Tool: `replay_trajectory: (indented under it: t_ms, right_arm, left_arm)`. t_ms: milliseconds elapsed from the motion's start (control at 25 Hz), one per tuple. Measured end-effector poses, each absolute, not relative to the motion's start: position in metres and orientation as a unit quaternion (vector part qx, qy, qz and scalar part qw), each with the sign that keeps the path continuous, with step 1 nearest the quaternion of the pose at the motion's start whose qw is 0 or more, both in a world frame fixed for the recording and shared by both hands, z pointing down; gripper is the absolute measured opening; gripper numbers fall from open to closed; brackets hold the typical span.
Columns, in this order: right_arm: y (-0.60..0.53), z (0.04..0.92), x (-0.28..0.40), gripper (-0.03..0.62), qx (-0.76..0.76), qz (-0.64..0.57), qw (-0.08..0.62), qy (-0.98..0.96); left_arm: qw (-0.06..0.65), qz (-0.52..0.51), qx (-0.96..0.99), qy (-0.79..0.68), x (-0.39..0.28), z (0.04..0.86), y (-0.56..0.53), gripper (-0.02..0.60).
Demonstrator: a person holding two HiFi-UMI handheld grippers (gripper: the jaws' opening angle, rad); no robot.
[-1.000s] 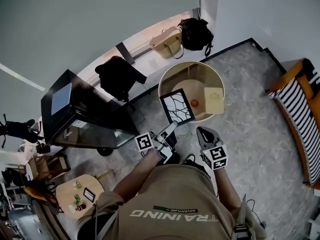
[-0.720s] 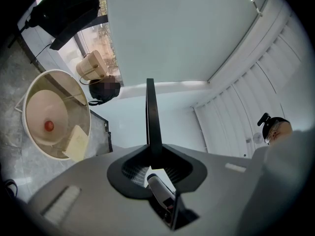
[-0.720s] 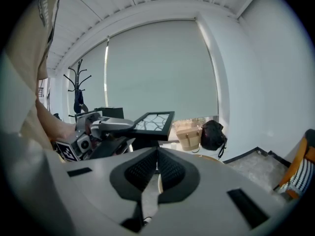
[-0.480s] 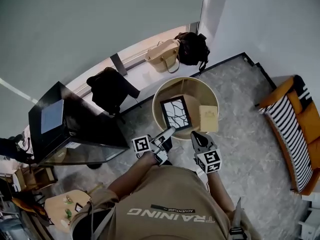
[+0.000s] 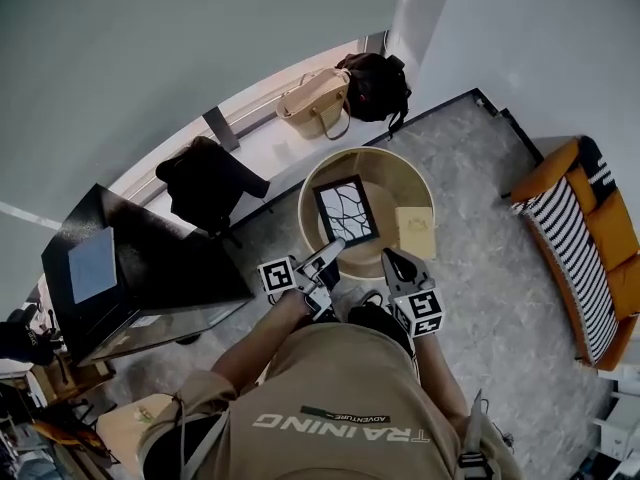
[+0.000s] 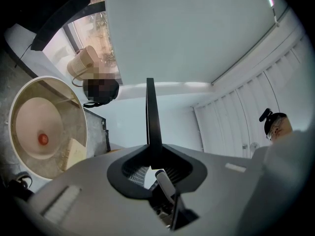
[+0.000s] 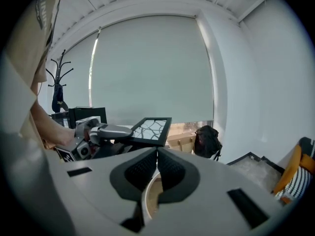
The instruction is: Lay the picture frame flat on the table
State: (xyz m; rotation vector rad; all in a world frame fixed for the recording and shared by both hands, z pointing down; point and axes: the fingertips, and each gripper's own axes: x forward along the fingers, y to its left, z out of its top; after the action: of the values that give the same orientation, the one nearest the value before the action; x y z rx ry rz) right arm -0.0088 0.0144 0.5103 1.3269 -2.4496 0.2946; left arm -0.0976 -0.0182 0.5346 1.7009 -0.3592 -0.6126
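Black picture frame (image 5: pixel 345 211), tan table (image 5: pixel 395 181), orange sofa (image 5: pixel 612 238)

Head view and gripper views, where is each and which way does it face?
Head view: overhead, facing down on round table; torso, left gripper, right gripper show.
Left gripper view: on left gripper, tilted upward, picture frame edge-on; own jaws.
Right gripper view: on right gripper, facing window blind; left arm shows.
Shared: picture frame.

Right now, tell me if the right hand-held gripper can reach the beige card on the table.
Probably yes. The right hand-held gripper hovers by the round table; the beige card lies ahead with nothing between. The picture frame in the left hand-held gripper is off to one side.
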Motion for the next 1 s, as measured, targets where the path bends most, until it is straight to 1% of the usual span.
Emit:
replay_trajectory:
  t_ms: [240,560,1000]
  right_arm:
    - [-0.008,0.514,-0.011,0.008,0.451,0.109,0.172,-0.869]
    - [-0.056,0.523,-0.004,0.008,0.407,0.1,0.174,-0.891]
    - [-0.123,0.525,0.056,0.008,0.387,0.105,0.153,-0.903]
  left_arm:
    - [0.615,-0.275,0.721,-0.162,-0.095,0.54,-0.04,0.074]
    - [0.609,-0.277,0.719,-0.189,-0.084,0.541,-0.077,0.074]
    - [0.595,-0.276,0.727,-0.204,-0.031,0.537,-0.134,0.074]
